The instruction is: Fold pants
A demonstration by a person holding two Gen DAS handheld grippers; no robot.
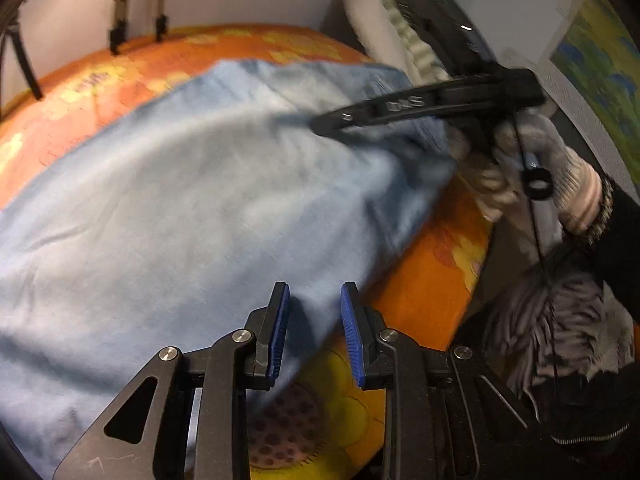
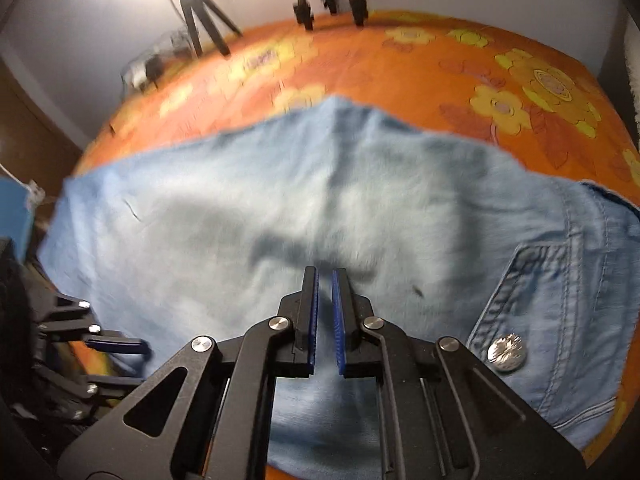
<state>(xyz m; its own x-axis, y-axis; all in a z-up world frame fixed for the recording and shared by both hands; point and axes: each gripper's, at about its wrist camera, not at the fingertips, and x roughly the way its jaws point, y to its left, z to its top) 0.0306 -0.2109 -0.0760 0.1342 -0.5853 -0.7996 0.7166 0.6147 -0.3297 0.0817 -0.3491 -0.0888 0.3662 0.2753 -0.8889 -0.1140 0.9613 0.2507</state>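
On bedspread [image 2: 420, 68]: pants [image 2: 320, 200] | right-wrist only: button [image 2: 506, 352] | right hand-held gripper [image 2: 325, 280] clenched empty, left hand-held gripper [image 1: 314, 300] released

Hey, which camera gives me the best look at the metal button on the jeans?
The right wrist view: the metal button sits sharp and shiny beside the pocket stitching on the jeans. The left wrist view shows only blurred denim, with no button visible.

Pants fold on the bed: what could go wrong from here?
1. The right tongs look shut with no denim between them, so they may slide over the pants without taking a grip.
2. The left tongs straddle the cloth's edge with a gap; it could slip free.
3. The pants' near edge lies close to the edge of the orange bedspread; a pull might drag them off.
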